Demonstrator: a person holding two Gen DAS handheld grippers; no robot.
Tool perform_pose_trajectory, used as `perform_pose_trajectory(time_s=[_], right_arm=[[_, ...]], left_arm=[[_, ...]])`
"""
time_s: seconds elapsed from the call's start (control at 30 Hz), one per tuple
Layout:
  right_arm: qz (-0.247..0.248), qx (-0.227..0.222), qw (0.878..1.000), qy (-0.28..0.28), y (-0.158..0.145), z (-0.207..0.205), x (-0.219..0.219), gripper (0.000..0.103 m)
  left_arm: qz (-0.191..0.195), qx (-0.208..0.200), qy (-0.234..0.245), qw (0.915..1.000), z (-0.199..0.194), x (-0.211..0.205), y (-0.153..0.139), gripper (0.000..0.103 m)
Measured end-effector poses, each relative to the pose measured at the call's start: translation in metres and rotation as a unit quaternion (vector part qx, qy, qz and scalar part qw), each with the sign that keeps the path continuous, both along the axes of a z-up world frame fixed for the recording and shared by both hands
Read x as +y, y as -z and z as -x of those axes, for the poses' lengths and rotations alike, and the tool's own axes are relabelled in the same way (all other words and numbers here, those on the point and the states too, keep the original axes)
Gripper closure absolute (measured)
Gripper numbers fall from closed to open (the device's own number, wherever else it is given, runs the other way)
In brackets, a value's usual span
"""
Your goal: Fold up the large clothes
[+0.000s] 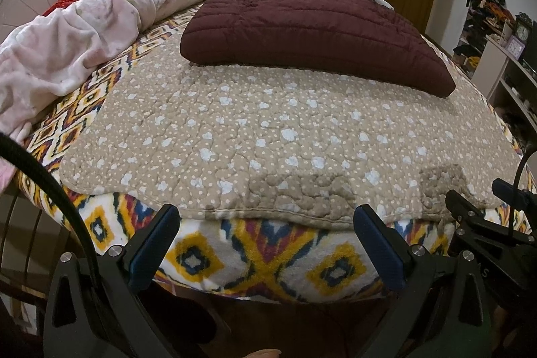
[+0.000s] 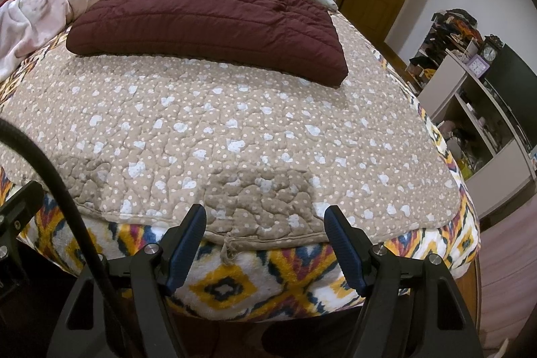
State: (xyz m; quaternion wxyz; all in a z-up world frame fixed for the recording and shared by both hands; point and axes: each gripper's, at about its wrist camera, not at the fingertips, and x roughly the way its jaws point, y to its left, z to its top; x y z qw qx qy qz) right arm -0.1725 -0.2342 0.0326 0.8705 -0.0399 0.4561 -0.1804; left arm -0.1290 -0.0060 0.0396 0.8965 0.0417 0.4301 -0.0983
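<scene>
Lying folded at the far middle of the bed, the maroon quilted jacket [image 1: 315, 36] rests on a beige dotted quilt [image 1: 255, 130], well apart from both grippers. The left gripper [image 1: 265, 223] and right gripper [image 2: 265, 223] hover just off the quilt's near hem, jaws wide, holding nothing. Bare quilt lies between hem and jacket. A pink blanket [image 1: 67, 46] crowds the left edge; shelves [image 2: 476, 116] stand right.

Left gripper [image 1: 265, 223], right gripper [image 2: 265, 220]: fingers apparently apart, empty.
</scene>
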Motion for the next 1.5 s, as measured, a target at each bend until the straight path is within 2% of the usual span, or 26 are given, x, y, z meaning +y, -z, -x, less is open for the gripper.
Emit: perform_pose_trajectory(time_s=[0.37, 0.6, 0.73, 0.8, 1.13, 1.5], right_arm=[[-0.001, 0.001, 1.0, 0.0, 0.001, 0.0, 0.0, 0.026], [-0.003, -0.002, 1.0, 0.001, 0.003, 0.0, 0.001, 0.026], [-0.005, -0.006, 1.0, 0.001, 0.002, 0.001, -0.001, 0.026], [-0.004, -0.007, 1.0, 0.0, 0.002, 0.001, 0.0, 0.026], [-0.006, -0.006, 1.0, 0.001, 0.0, 0.001, 0.001, 0.026], [-0.005, -0.006, 1.0, 0.001, 0.0, 0.002, -0.001, 0.026]], left_arm=[[0.001, -0.008, 0.004, 1.0, 0.003, 0.0, 0.0, 0.0], [0.004, -0.07, -0.01, 0.9975, 0.015, 0.003, -0.016, 0.0], [0.019, -0.097, -0.009, 0.995, 0.02, 0.006, -0.027, 0.0], [0.026, -0.093, -0.004, 0.9953, 0.02, 0.006, -0.028, 0.0], [0.009, -0.047, 0.011, 0.9988, 0.012, -0.001, -0.011, 0.0], [0.011, -0.025, 0.021, 0.9994, 0.01, -0.003, -0.004, 0.0]])
